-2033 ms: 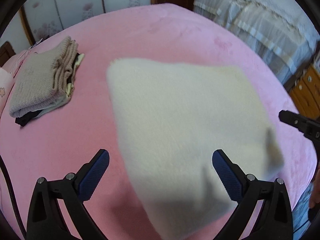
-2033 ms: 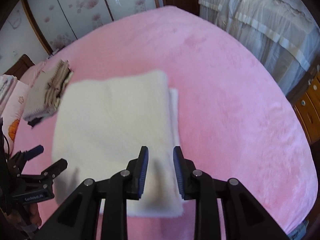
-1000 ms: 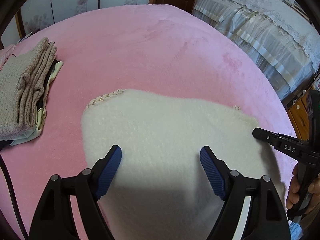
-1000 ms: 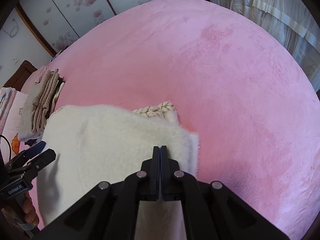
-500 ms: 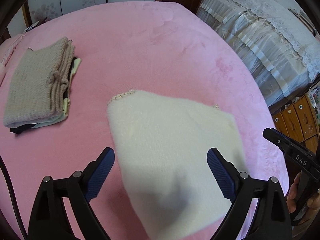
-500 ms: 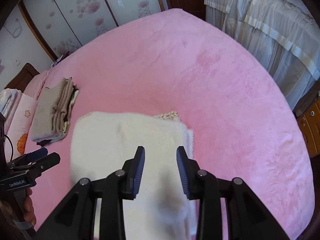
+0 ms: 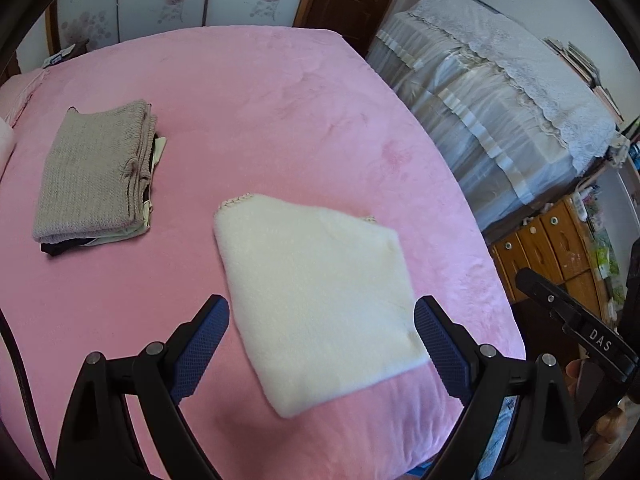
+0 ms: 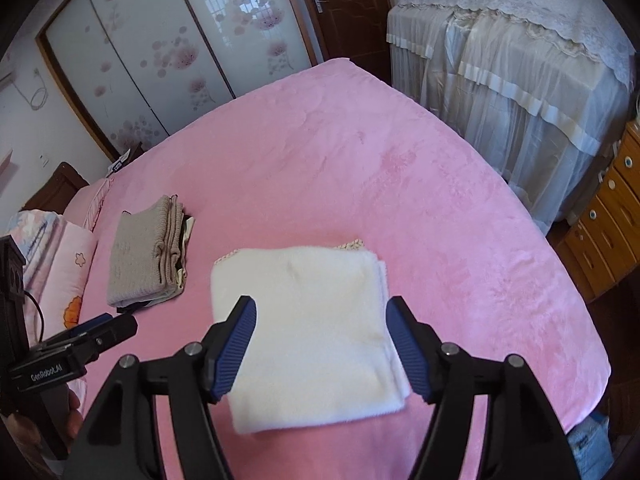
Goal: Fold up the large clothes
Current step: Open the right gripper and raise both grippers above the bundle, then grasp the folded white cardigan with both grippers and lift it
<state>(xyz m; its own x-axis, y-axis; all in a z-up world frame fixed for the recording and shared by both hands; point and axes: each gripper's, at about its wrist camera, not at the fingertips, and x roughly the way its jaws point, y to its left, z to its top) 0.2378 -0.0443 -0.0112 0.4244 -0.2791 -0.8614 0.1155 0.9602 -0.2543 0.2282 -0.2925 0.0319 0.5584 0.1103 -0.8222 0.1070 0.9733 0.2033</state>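
Both tongs (image 7: pixel 322 346) (image 8: pixel 322 346) gape above the folded cream garment (image 8: pixel 308 332).

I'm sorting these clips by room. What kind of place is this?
Most likely a home bedroom: a bed under a pink blanket, a floral sliding wardrobe behind it, and a wooden drawer chest. A folded cream garment and folded clothes stack lie on the bed.

Folded garment (image 8: pixel 308 332) lies on the bed (image 8: pixel 420 208), low and centre in the right wrist frame. A stack of folded clothes (image 8: pixel 148 256) sits to its left, apart from it. Behind the bed, upper left, stands the wardrobe (image 8: pixel 160 60); a draped piece (image 8: pixel 512 60) upper right; drawers (image 8: pixel 612 220) at the right edge.
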